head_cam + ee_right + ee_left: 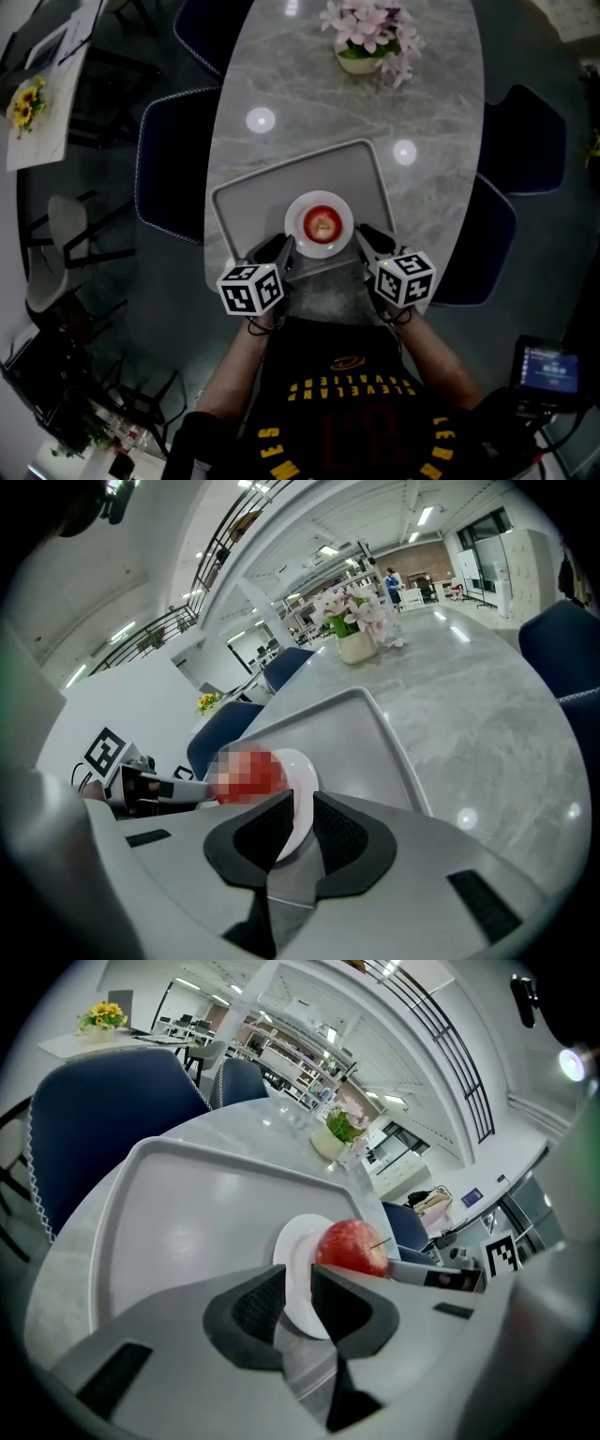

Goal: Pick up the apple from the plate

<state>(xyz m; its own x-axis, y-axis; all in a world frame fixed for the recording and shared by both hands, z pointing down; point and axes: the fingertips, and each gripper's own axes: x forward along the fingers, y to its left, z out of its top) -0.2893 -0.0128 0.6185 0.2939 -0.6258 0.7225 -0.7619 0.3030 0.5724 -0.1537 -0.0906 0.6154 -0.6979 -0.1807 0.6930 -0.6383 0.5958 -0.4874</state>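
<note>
The oval grey marble tabletop (309,84) shows whole only in the head view, with dark blue chairs (173,169) on its left and right sides and a pot of pink flowers (361,37) at its far end. A grey tray (246,202) lies at the near end. A white plate (295,211) sits in the tray's near half, and the red apple (322,224) rests in the middle of the plate.

The head view shows the left claw (278,251) at the plate's near-left rim and the right claw (367,236) at its near-right rim, but not how the jaws stand.

The left gripper view does. There the left claw (298,1283) is closed down to a narrow slot, the plate's (298,1251) rim runs into that slot, and the pads grip it. The apple (352,1246), stem visible, sits just beyond the jaws, not between them. The right claw's marker cube (502,1255) shows past it.

In the right gripper view the right claw (303,810) stands the same way, jaws nearly together and clamped on the plate's (302,780) opposite rim. The apple (248,772) is only a red blur here, with the left claw (164,787) beyond it.
</note>
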